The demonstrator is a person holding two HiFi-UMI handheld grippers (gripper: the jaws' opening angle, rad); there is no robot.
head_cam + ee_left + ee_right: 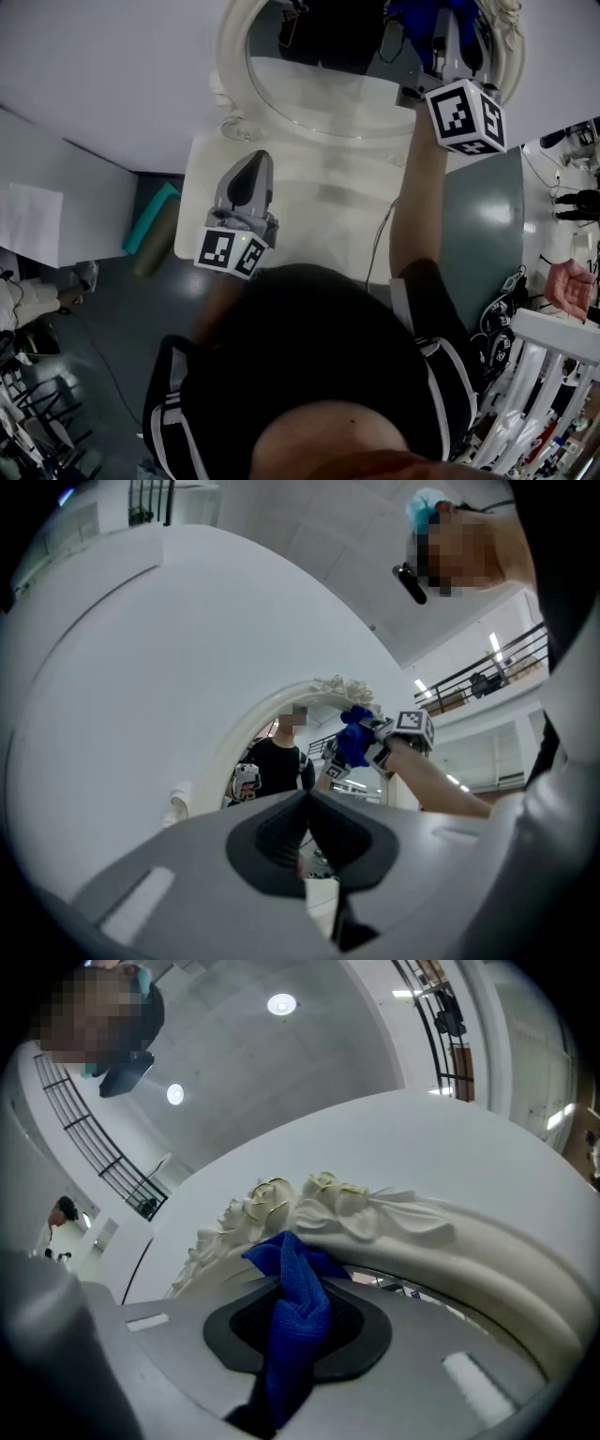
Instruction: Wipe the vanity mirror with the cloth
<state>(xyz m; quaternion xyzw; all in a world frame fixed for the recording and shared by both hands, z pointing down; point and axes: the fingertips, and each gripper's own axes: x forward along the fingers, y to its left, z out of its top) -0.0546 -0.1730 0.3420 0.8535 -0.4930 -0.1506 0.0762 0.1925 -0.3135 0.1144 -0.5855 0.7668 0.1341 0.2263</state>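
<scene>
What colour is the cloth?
The cloth is blue, clearest in the right gripper view.

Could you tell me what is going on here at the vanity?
A person is wiping a vanity mirror, with tongs in each hand. The right tongs are shut on a blue cloth and raised to the top of the glass, just under the carved flowers of the white frame. The left tongs are shut with nothing in them, held low over the vanity top.
</scene>
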